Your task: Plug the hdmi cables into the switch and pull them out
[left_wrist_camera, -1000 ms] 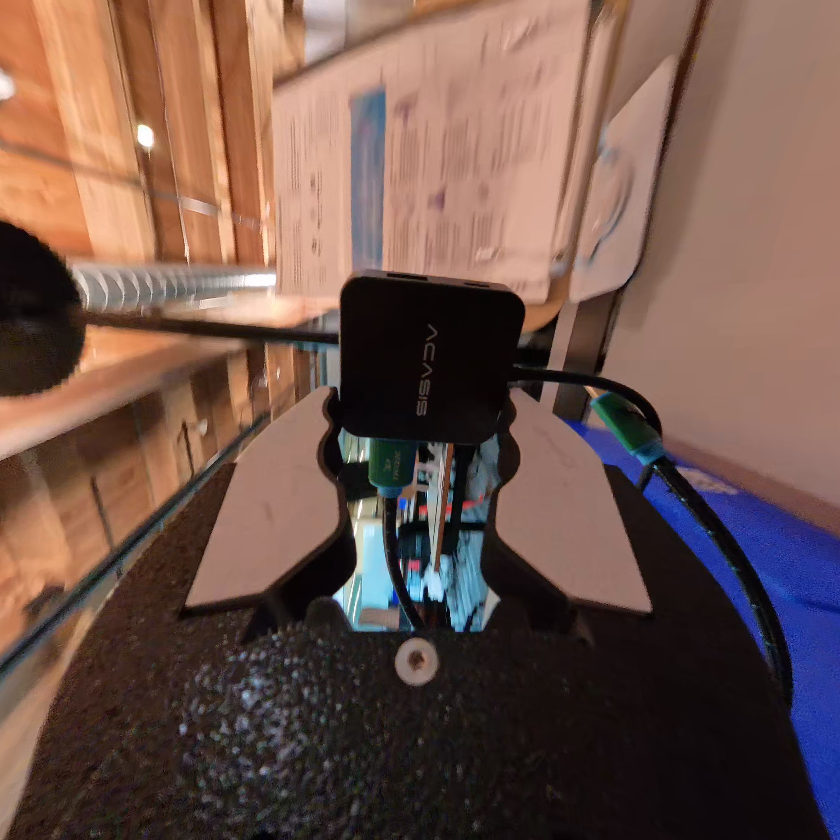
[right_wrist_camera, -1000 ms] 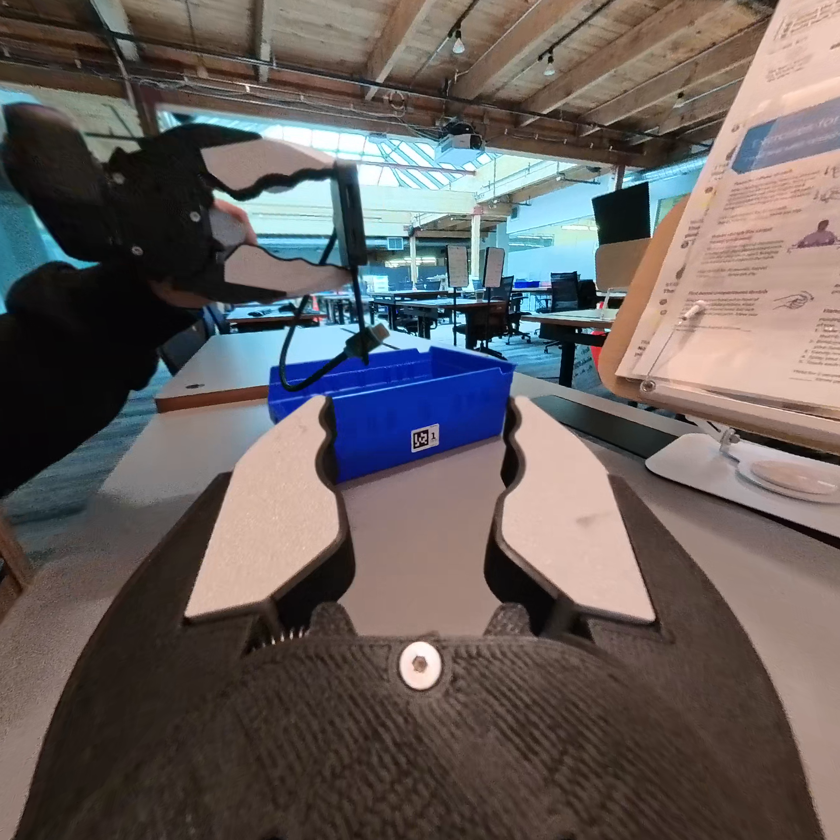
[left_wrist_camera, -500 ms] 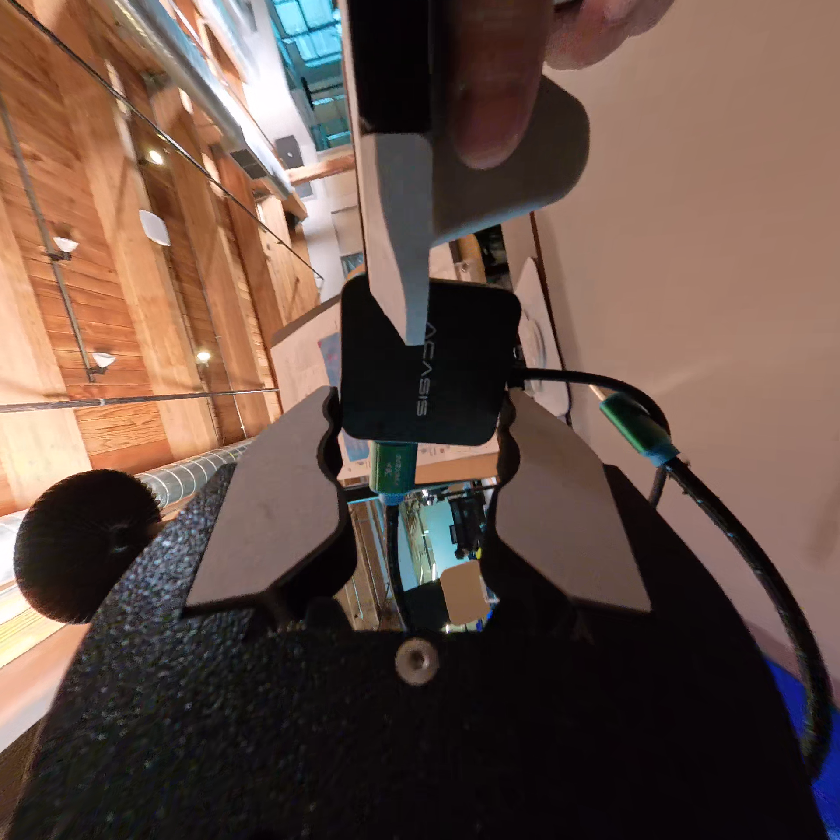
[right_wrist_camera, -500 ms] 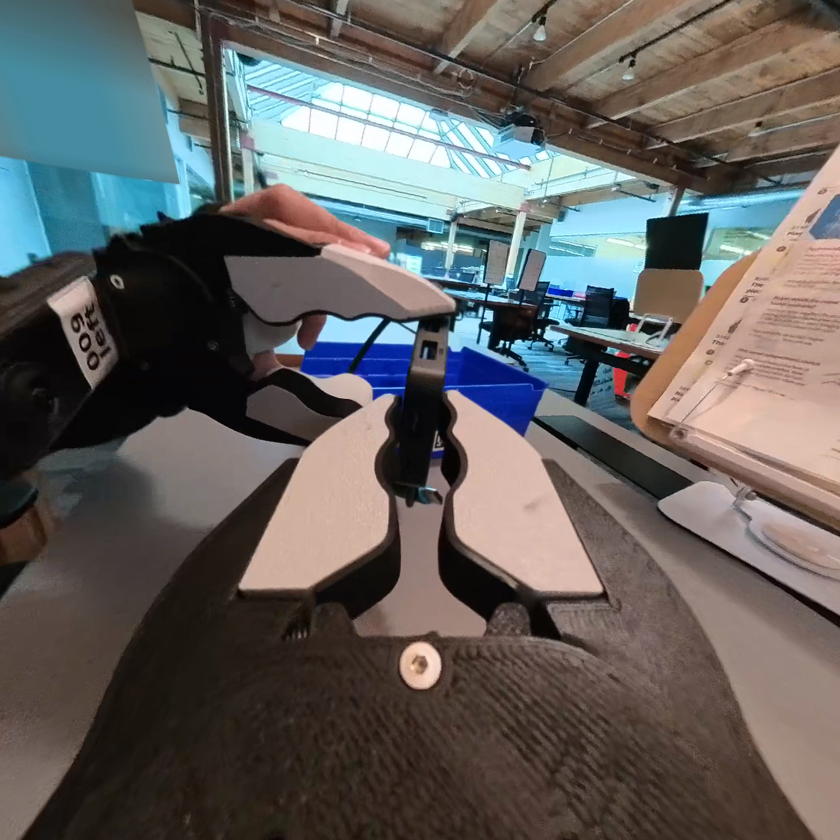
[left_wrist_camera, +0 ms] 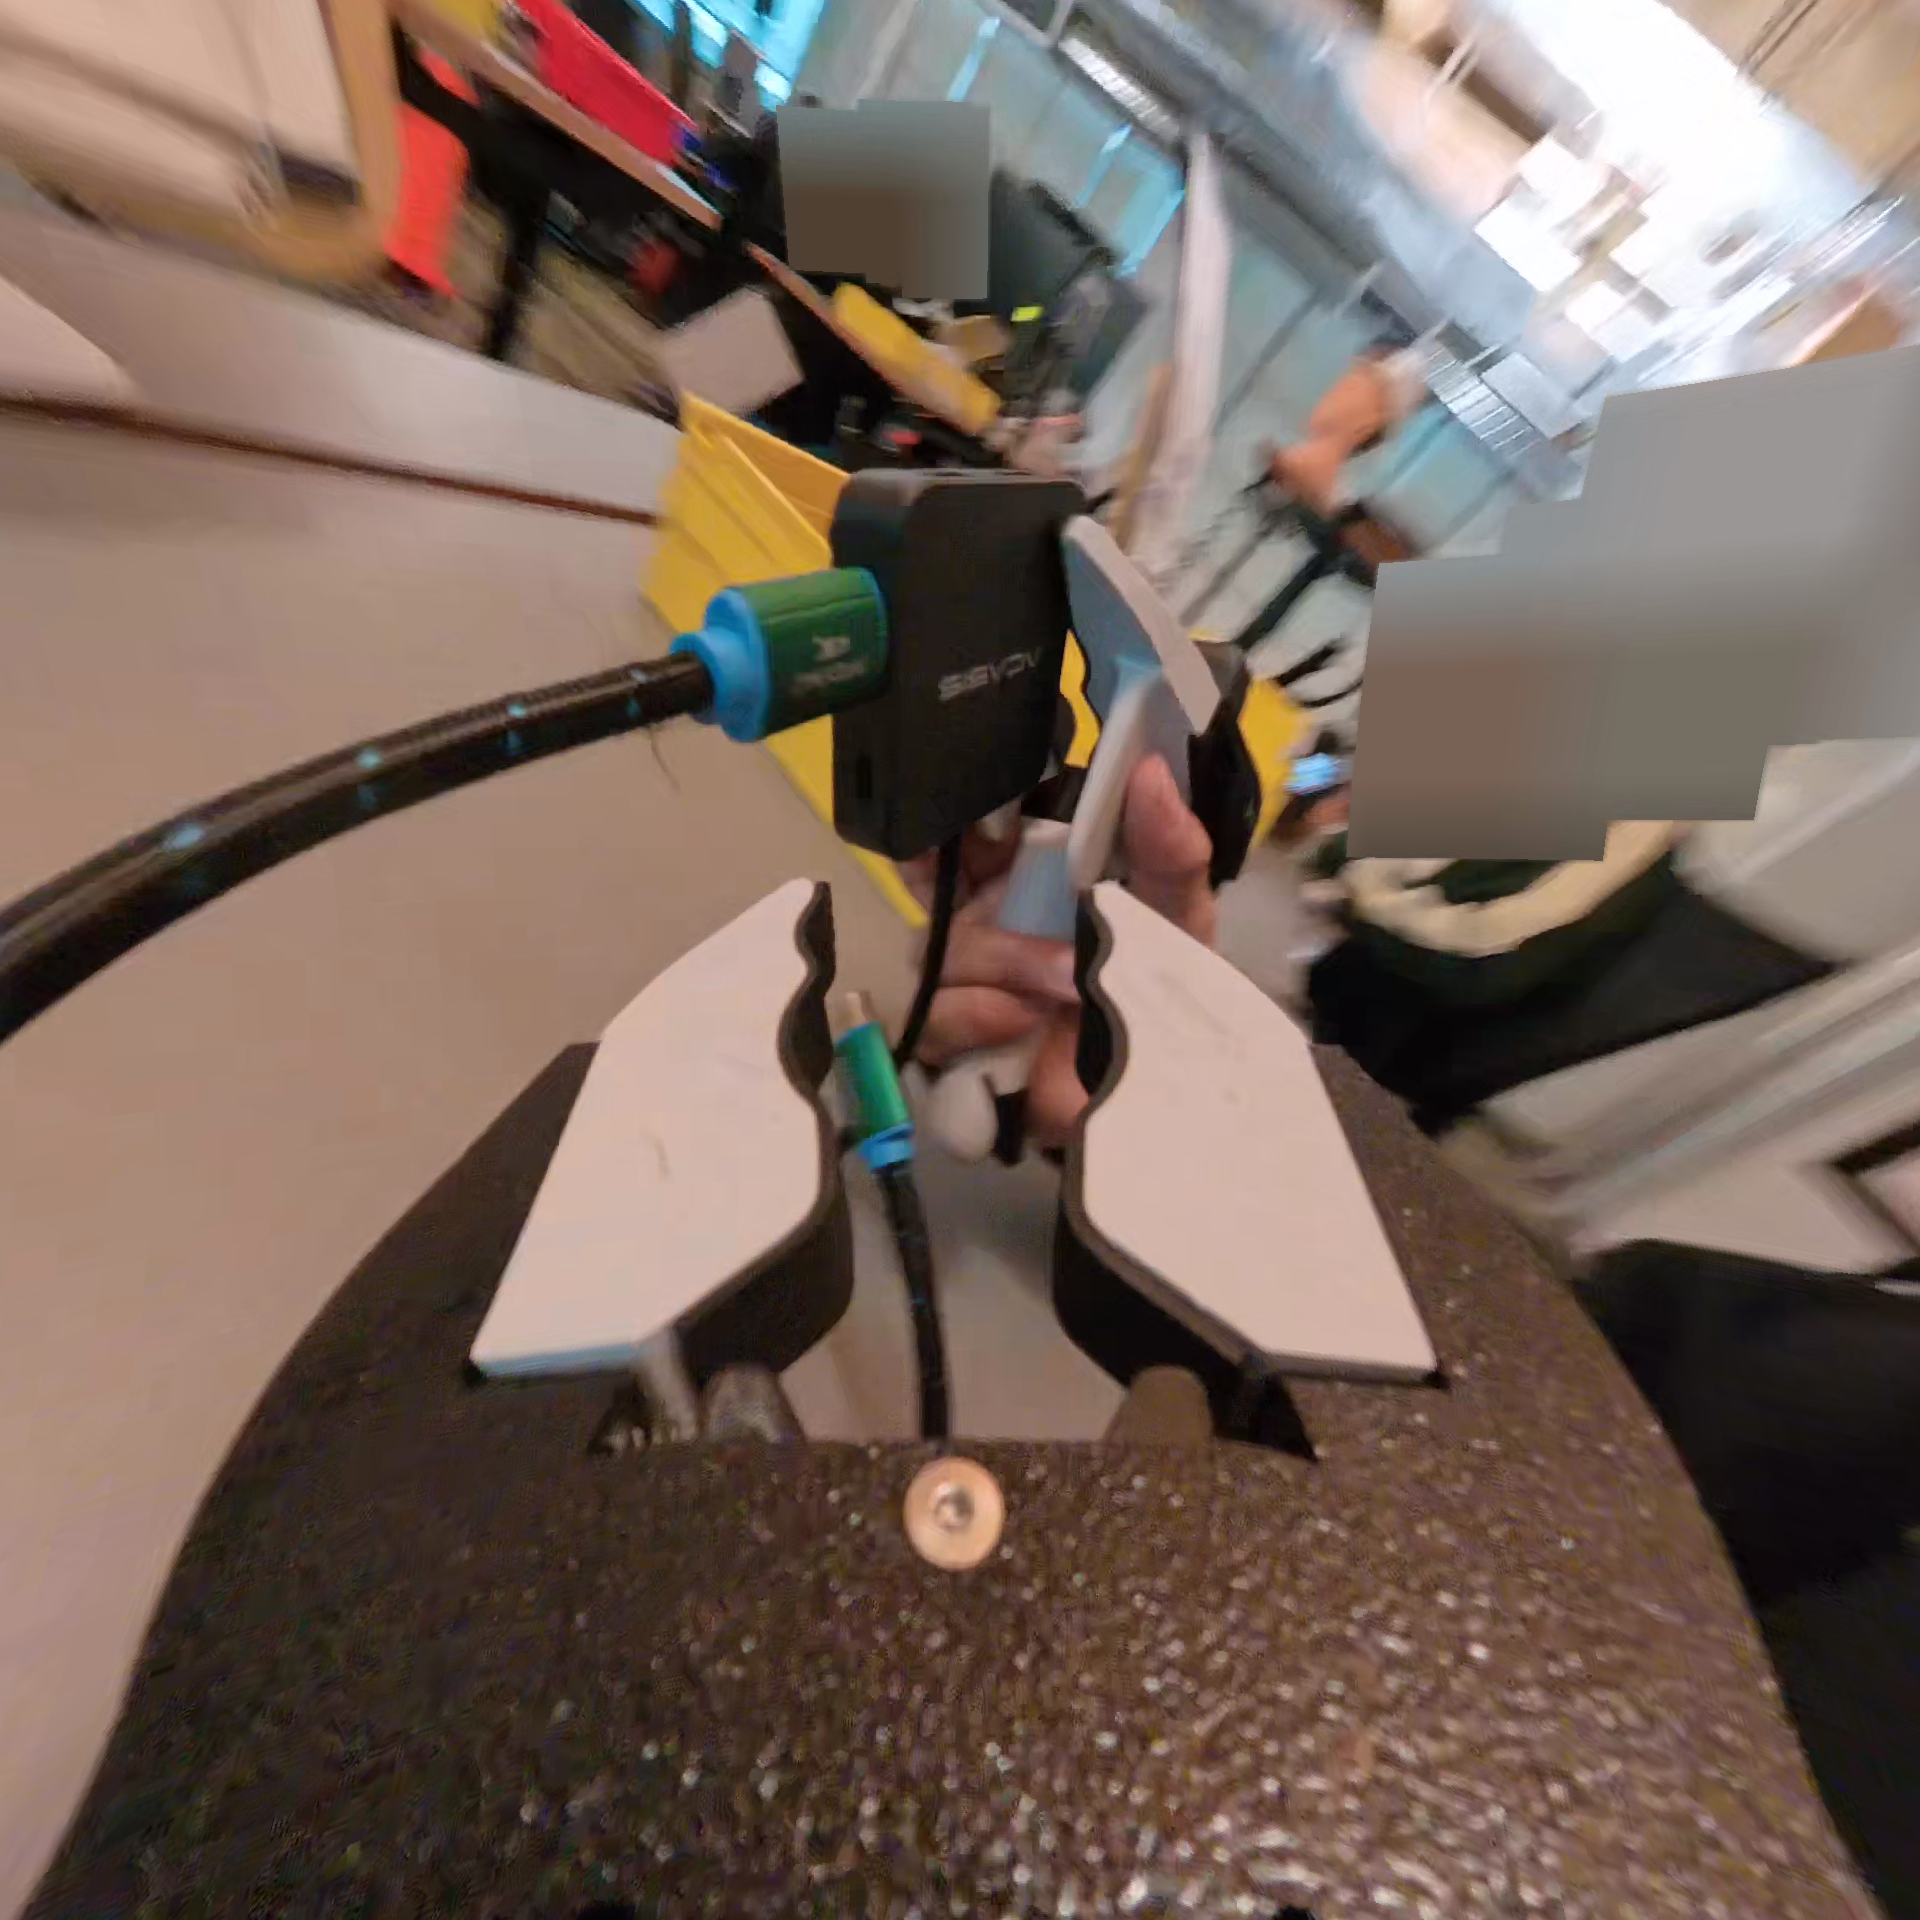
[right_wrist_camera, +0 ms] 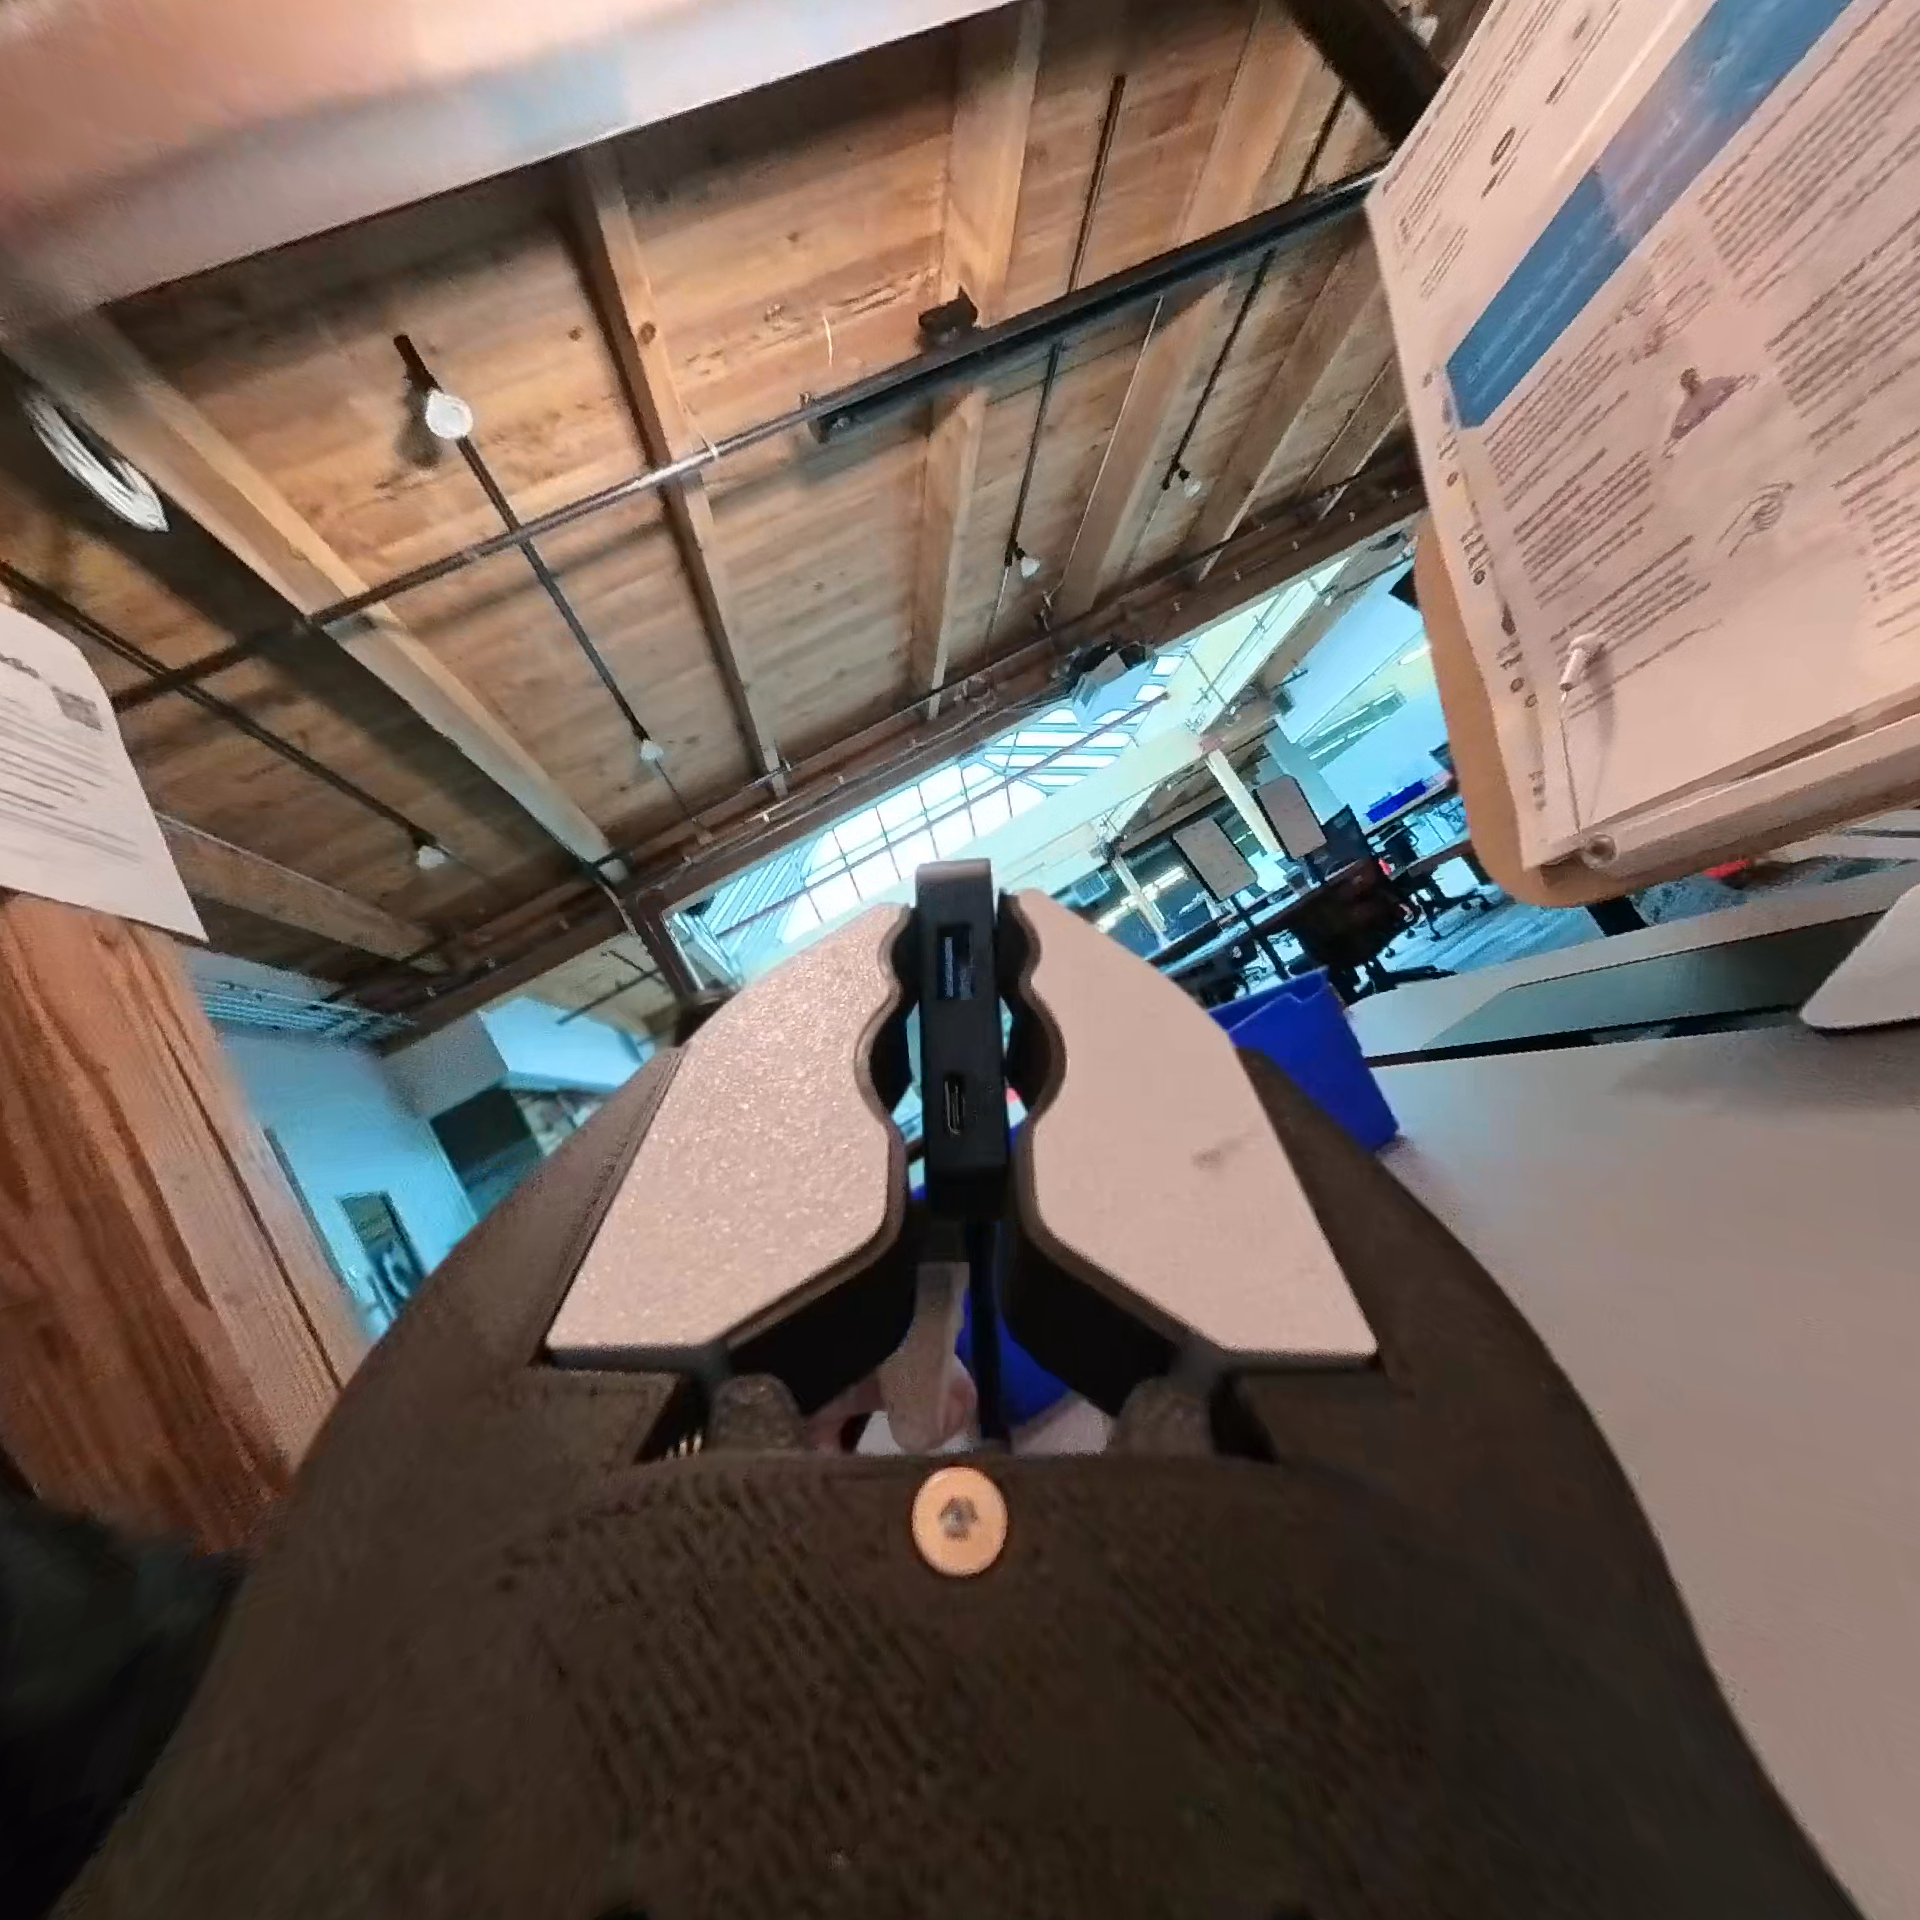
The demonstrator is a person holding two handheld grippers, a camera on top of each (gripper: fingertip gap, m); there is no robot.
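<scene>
Ceiling: wooden beams, above the right gripper (right_wrist_camera: 951, 1023)
Table (left_wrist_camera: 260, 831): pale, under both grippers
Right gripper: clamped on the black switch (right_wrist_camera: 961, 1023)
Left gripper (left_wrist_camera: 951, 997): fingers apart, holding nothing
Plugged cable (left_wrist_camera: 800, 652): green end in the switch, ahead-left
Loose plug (left_wrist_camera: 871, 1081): between the left fingers

Switch (left_wrist_camera: 951, 675): flat black box, rounded corners, held off my table, its thin port edge (right_wrist_camera: 961, 1029) upright. One green-and-blue HDMI plug (left_wrist_camera: 795, 652) sat seated in its side. A second plug (left_wrist_camera: 871, 1091) hung free below it, unplugged.
</scene>
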